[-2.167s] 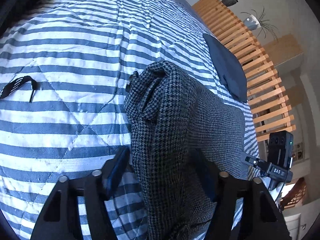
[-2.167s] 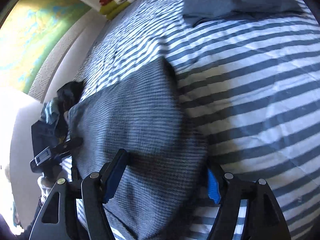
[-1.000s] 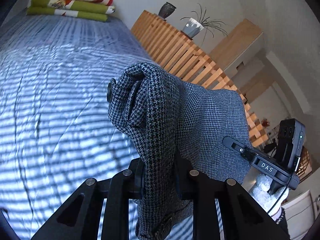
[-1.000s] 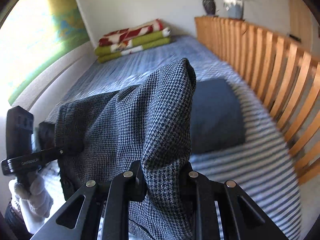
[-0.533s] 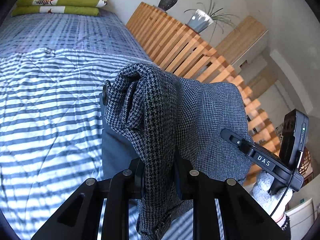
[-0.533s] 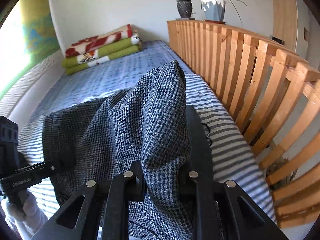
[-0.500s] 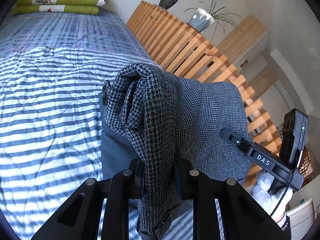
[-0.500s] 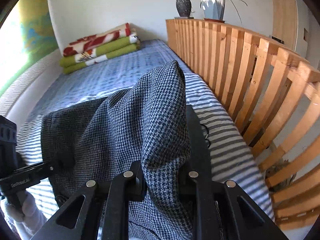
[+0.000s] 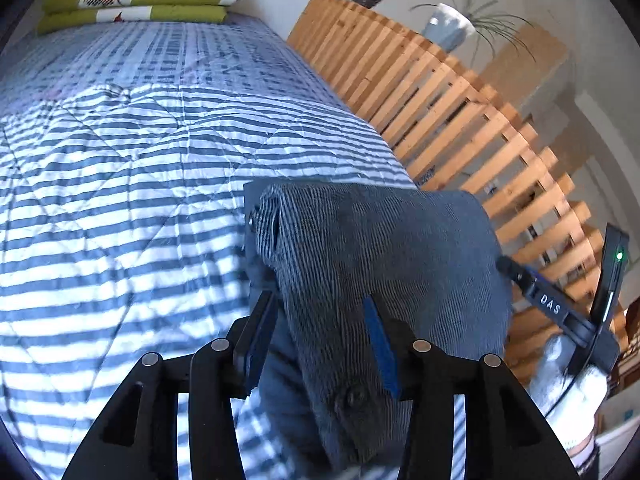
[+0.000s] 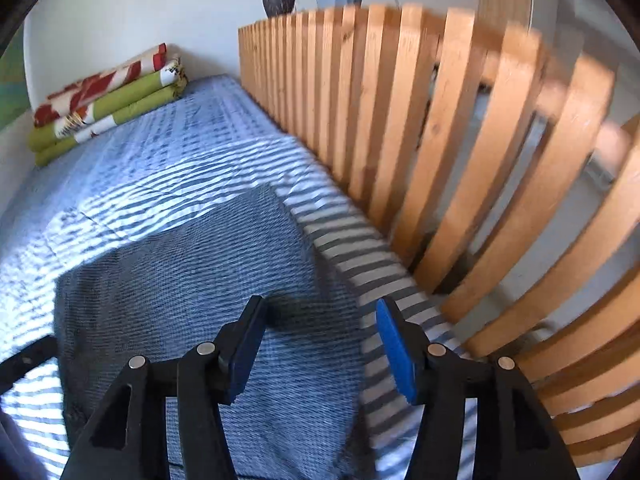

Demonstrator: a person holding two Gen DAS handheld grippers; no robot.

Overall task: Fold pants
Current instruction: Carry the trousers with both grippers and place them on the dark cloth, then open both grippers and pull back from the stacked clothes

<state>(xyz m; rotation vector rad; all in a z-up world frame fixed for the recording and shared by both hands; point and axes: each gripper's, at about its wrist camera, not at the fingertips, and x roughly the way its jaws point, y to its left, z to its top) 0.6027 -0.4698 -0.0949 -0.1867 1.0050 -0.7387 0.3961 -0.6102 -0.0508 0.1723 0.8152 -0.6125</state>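
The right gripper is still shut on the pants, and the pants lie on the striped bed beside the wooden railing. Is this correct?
Not quite. In the right wrist view the right gripper is open, its jaws apart above the pants, holding nothing. The pants do lie on the striped bed beside the wooden railing.

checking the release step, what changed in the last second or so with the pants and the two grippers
Both grippers, shut on the raised houndstooth pants a second ago, have opened: the left gripper and right gripper let go. The pants came down onto the striped bedcover. The folded blankets are unchanged.
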